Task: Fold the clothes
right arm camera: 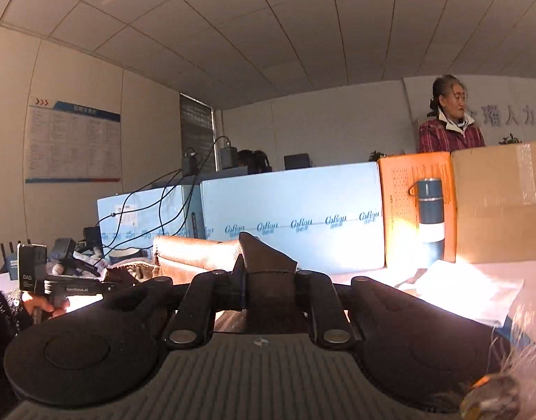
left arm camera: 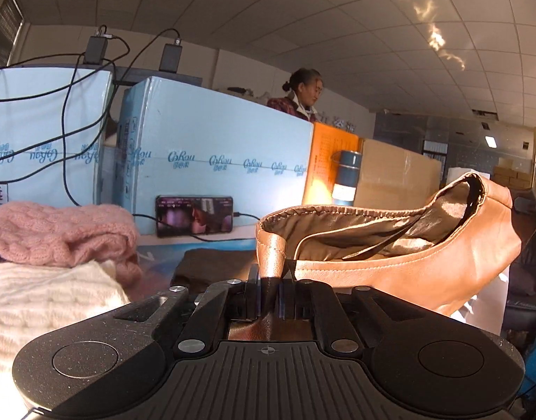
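Item: tan leather garment (left arm camera: 390, 266), held aloft. My left jaws (left arm camera: 269, 290) pinch its hem, lower centre; it runs off toward right of frame. My right jaws (right arm camera: 268, 276) pinch another edge, garment trailing left. Both arms equally engaged.

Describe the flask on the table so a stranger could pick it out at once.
Start at the row of boxes along the back of the table: pale blue cartons, then an orange box, then a plain brown cardboard box. The flask stands upright against the orange box. It is the only slate-blue cylinder, with a white band and a loop handle.
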